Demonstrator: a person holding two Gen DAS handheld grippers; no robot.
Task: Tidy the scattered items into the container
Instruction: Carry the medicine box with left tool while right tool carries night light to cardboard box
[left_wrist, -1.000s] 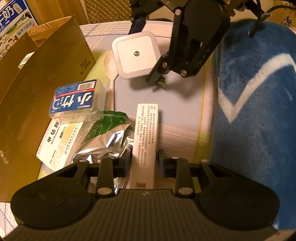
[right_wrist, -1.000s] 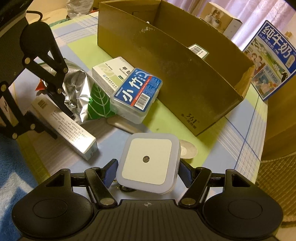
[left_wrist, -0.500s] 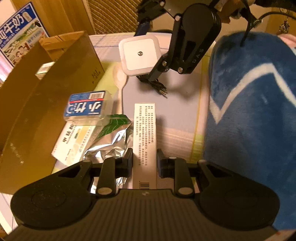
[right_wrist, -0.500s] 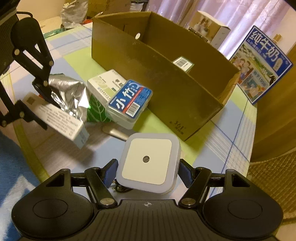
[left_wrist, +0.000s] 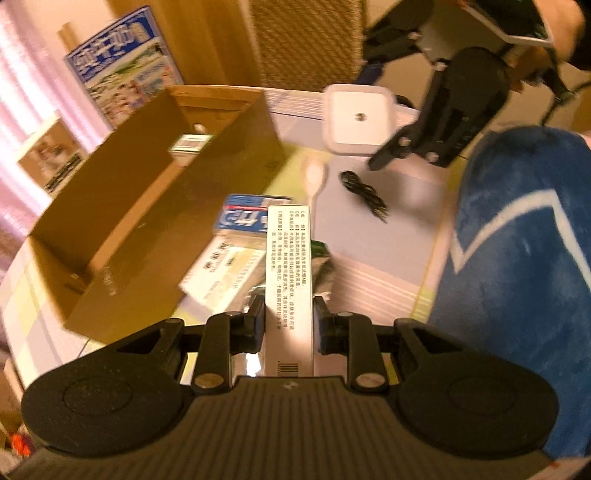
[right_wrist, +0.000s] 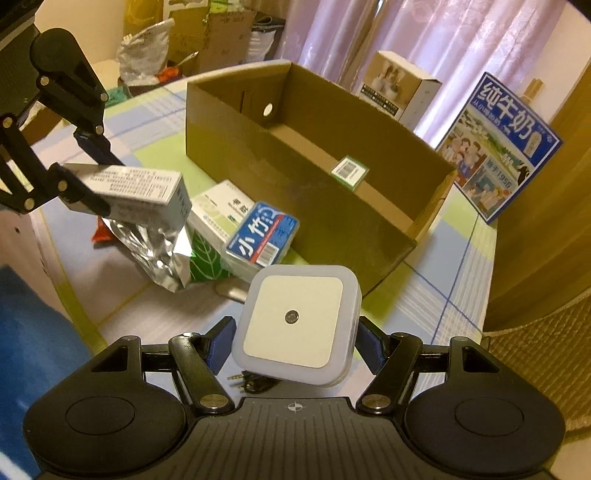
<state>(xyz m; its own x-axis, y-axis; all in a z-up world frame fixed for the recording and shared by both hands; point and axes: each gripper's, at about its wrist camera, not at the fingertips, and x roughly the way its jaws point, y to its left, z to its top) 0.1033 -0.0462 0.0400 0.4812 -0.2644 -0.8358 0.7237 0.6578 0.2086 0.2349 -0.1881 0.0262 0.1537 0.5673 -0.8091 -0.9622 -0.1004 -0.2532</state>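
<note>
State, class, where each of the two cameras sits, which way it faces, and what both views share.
Left wrist: sits behind the left gripper, facing down along the long white box it holds; person's hand at top right.
Right wrist: sits behind the right gripper, facing the cardboard box; holds the square night light.
Shared: cardboard box, blue-labelled case, both held items.

Warm, dim yellow light fills the room. Pale pink curtains (right_wrist: 436, 48) hang at the back, beside a brown wooden panel (right_wrist: 546, 206). A blue milk carton (right_wrist: 498, 147) leans against it. The bench (right_wrist: 447, 295) wears a checked cloth of green, blue and white. Bags and boxes (right_wrist: 192, 33) clutter the far corner.
</note>
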